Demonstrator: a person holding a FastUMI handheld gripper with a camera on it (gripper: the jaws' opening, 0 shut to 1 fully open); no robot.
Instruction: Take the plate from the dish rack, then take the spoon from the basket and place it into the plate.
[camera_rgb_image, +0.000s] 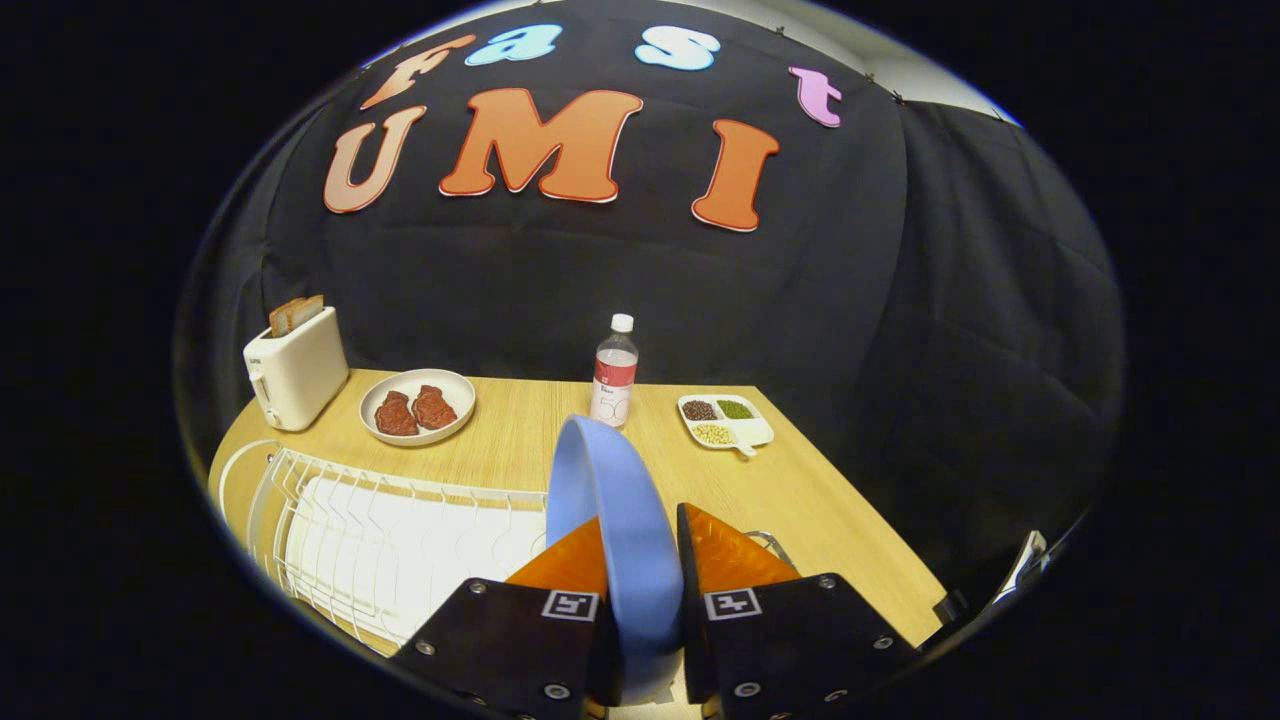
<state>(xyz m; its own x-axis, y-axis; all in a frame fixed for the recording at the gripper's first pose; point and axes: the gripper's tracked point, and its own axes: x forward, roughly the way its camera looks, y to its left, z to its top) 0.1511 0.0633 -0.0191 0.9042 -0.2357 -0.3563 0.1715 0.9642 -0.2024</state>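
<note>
A light blue plate (612, 500) stands on edge between my two fingers, and my gripper (640, 555) is shut on its rim. The plate is held upright above the right end of the white wire dish rack (380, 540), which lies just left of the fingers with its slots showing. A thin wire edge (765, 542), perhaps of the basket, peeks out just right of the right finger; the spoon is hidden.
On the wooden table (820, 500) beyond the plate stand a white toaster (295, 375) with bread, a white bowl of meat pieces (417, 405), a water bottle (614, 375) and a small divided dish of beans (725, 420).
</note>
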